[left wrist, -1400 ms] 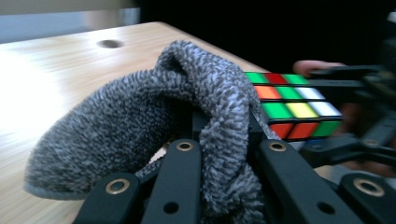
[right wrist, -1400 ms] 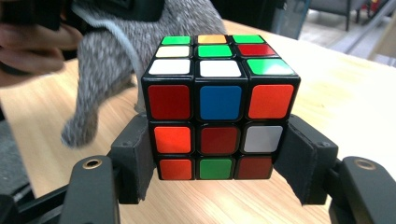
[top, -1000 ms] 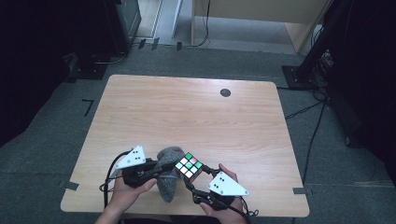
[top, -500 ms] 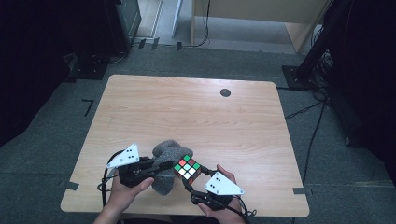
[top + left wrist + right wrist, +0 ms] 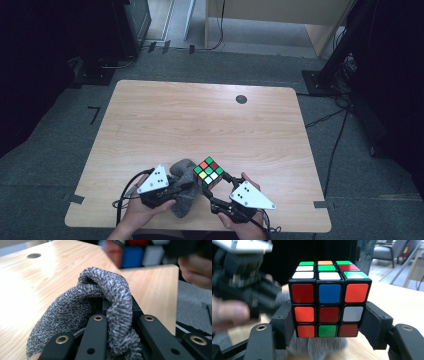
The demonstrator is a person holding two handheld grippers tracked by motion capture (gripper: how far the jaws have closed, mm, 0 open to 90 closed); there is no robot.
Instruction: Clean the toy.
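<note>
A scrambled colour cube (image 5: 208, 172) (image 5: 329, 300) is held just above the table near its front edge, with my right gripper (image 5: 212, 182) (image 5: 329, 322) shut on its lower sides. A grey fuzzy cloth (image 5: 182, 192) (image 5: 82, 312) lies bunched just left of the cube, and my left gripper (image 5: 182, 189) (image 5: 117, 322) is shut on a fold of it. In the left gripper view the cloth drapes over both black jaws, and the cube (image 5: 140, 252) shows blurred at the top. In the right gripper view the cloth (image 5: 322, 347) sits under the cube.
The wooden table (image 5: 200, 120) has a small dark round hole (image 5: 241, 99) at the far right. Both hands rest at the table's front edge. Grey carpet, cables and dark stands surround the table.
My left gripper has slid toward the front edge with the cloth, which is now more bunched beneath it. The cube and my right gripper stay almost where they were.
</note>
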